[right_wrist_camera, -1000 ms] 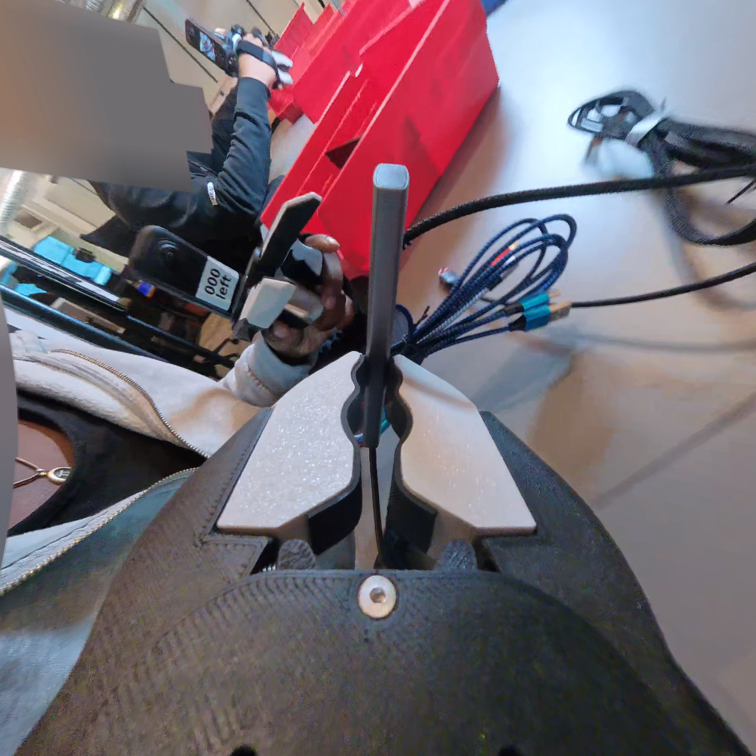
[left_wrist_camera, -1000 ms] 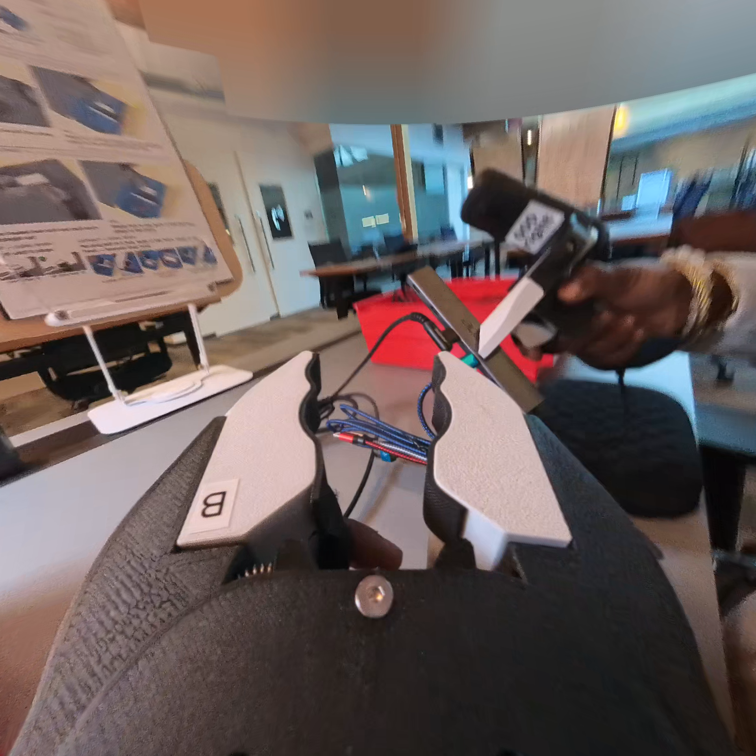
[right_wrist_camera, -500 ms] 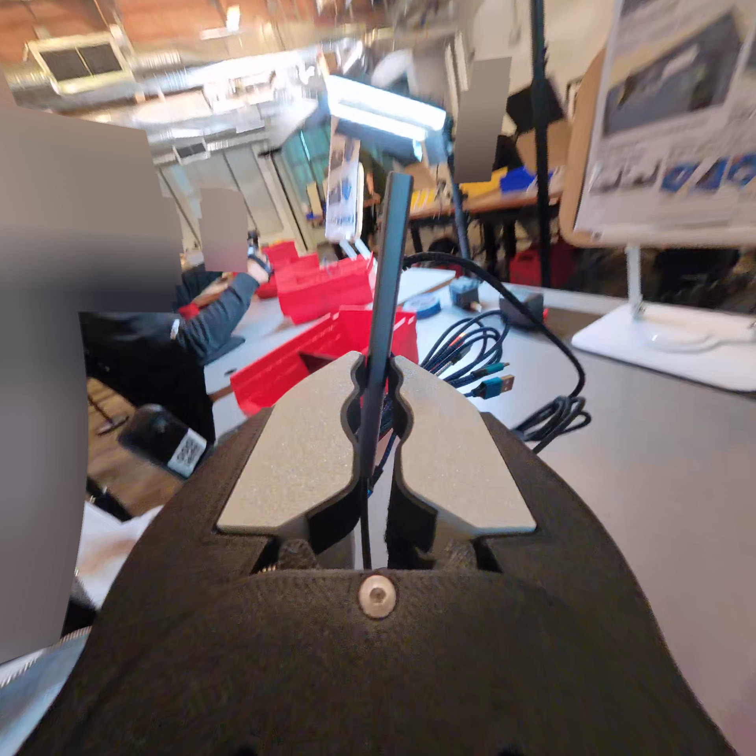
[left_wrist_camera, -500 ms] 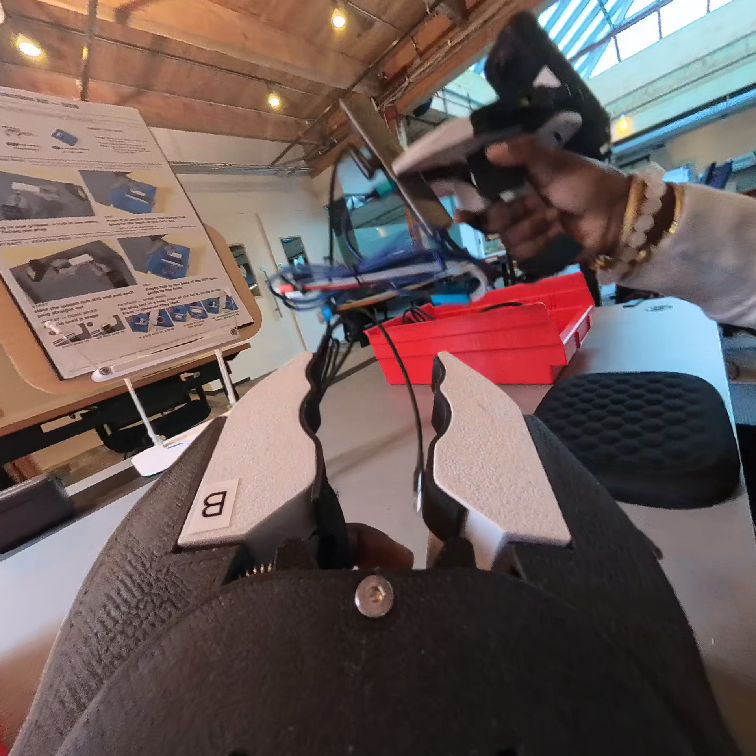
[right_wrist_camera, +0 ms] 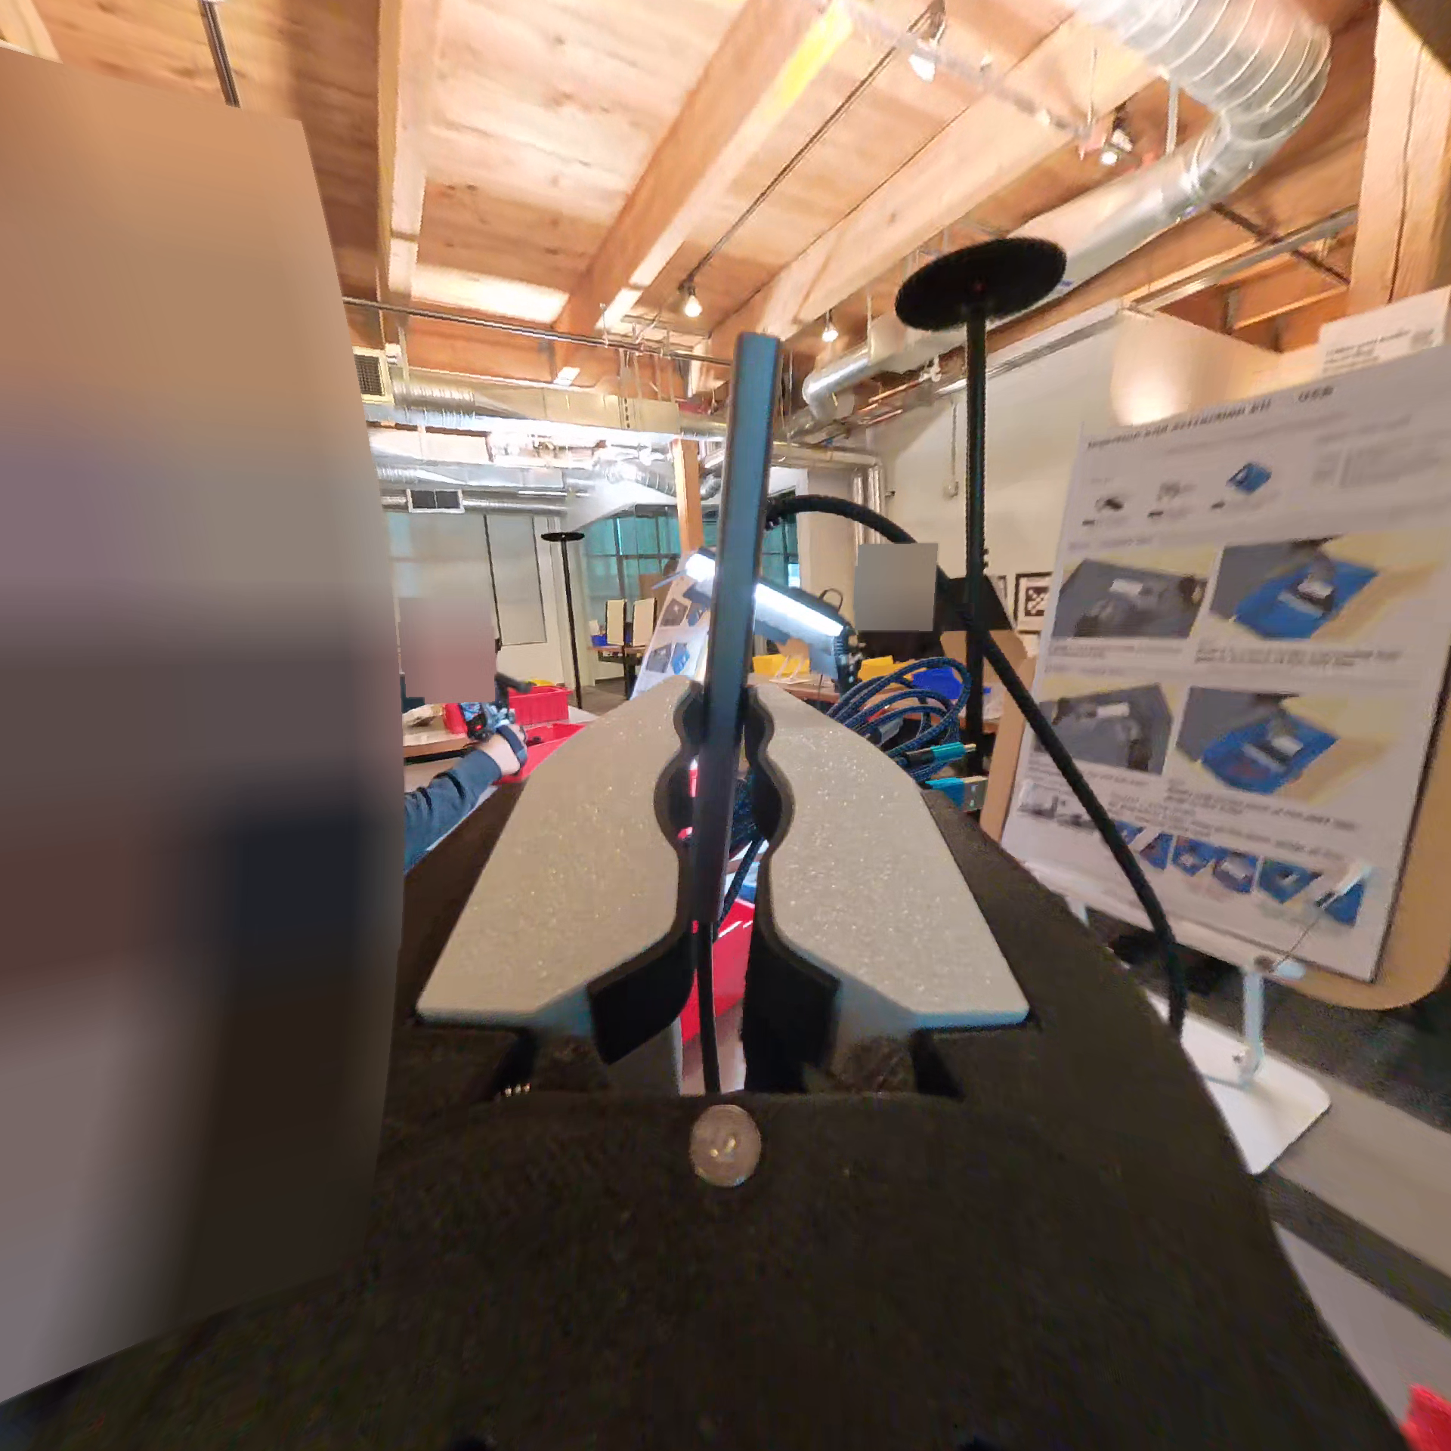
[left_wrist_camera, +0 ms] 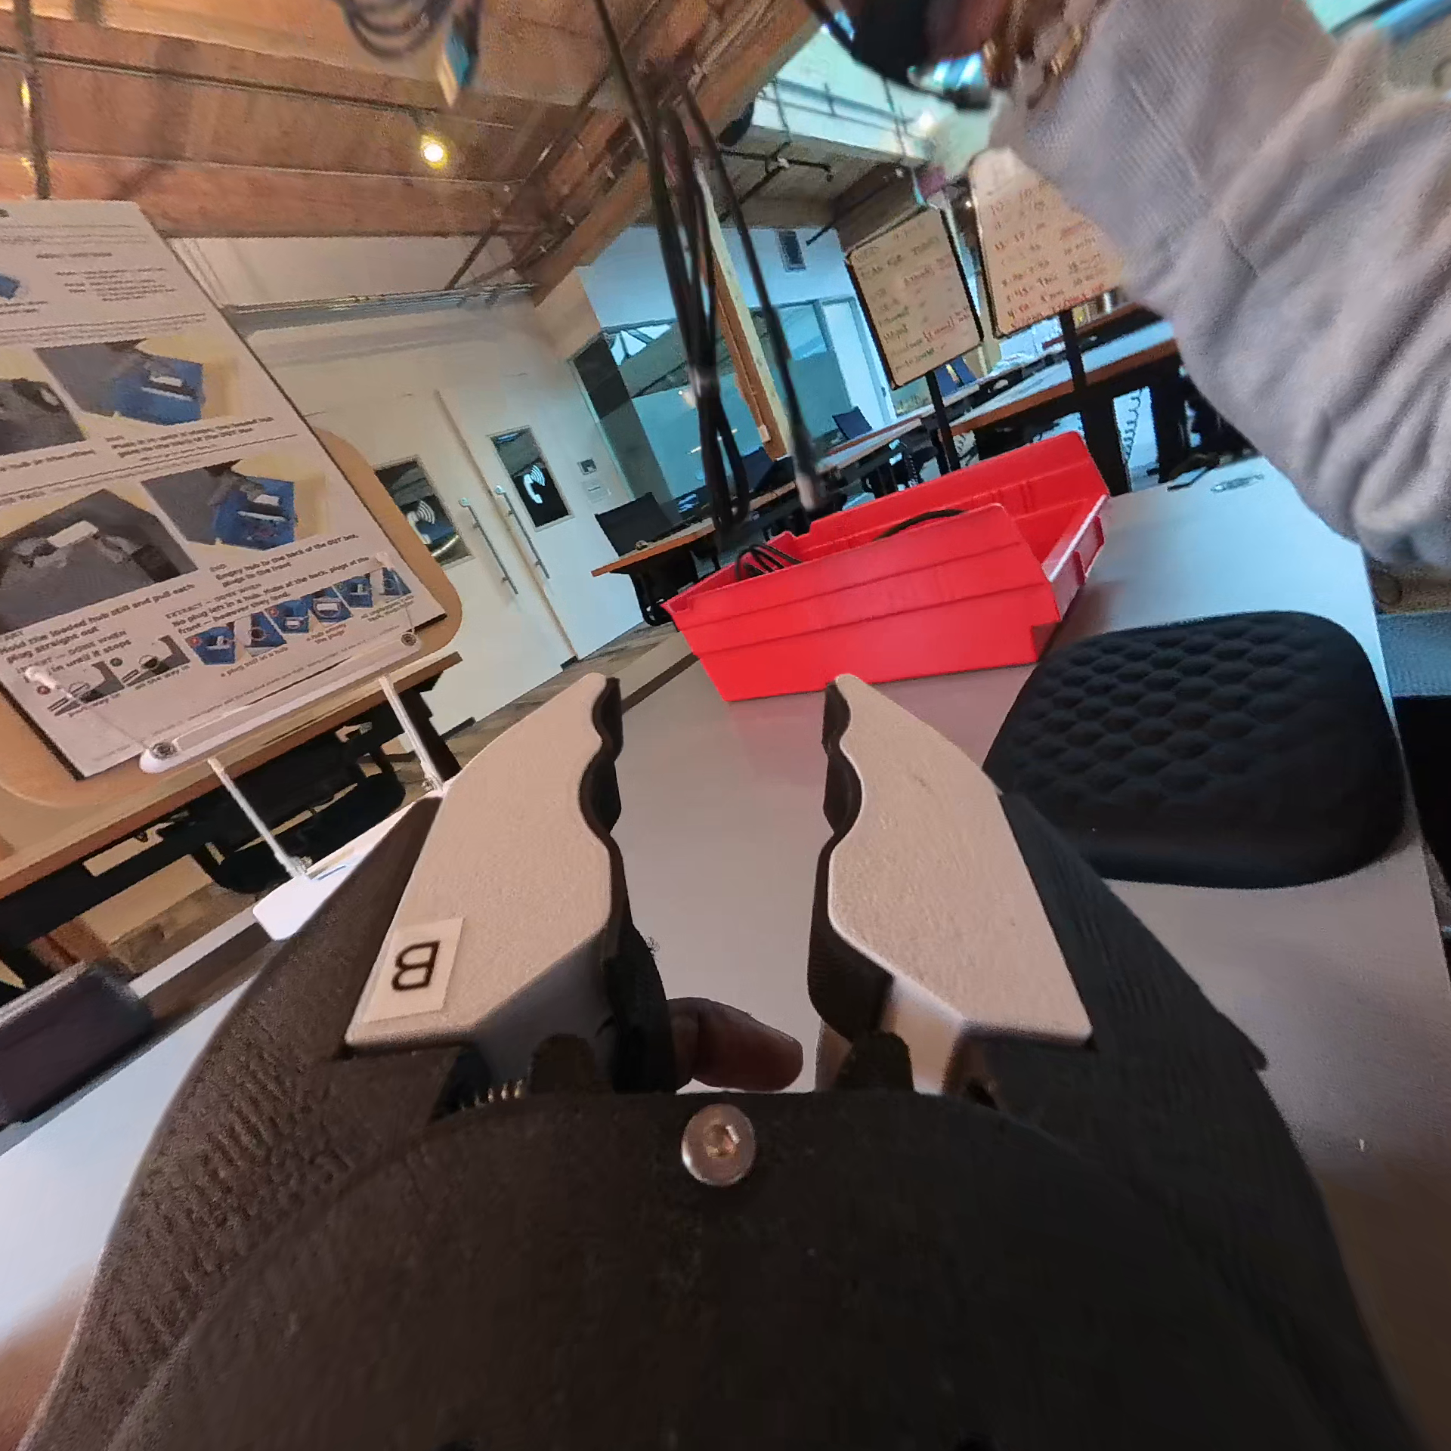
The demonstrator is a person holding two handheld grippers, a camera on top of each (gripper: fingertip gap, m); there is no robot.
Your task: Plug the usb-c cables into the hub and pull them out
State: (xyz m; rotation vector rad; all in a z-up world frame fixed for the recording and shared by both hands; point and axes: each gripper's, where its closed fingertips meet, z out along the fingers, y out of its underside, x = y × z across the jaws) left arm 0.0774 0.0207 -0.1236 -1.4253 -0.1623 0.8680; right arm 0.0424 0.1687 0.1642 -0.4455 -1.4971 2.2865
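Right now the hub [right_wrist_camera: 734, 597] is up in the air, well above the table [left_wrist_camera: 754, 793], clamped between the jaws of my right gripper [right_wrist_camera: 718, 707]. Its long axis runs nearly straight out along the fingers, tipped a little to the right at the far end, so I see it edge-on as a thin dark bar. A black braided cable [right_wrist_camera: 1021, 675] arcs off its right side and drops away, and a bundle of blue cables [right_wrist_camera: 903, 699] with teal plug ends hangs just behind the right finger. I cannot tell from here which of them are seated in the ports.

My left gripper [left_wrist_camera: 718, 754] sits low over the near part of the table with its jaws apart and nothing between them. From that side the hub itself lies above and out of frame; only dark cables [left_wrist_camera: 707, 314] hang down from the top edge, ending over the red bin [left_wrist_camera: 887, 604] at the far edge of the table. A black mesh pad [left_wrist_camera: 1193, 738] lies to the right, near the table's right edge, and the instruction board [left_wrist_camera: 157, 487] stands off to the left.

As I judge it, the next move turns on bringing the left jaws up toward those hanging plugs, since the left hand is the free one.
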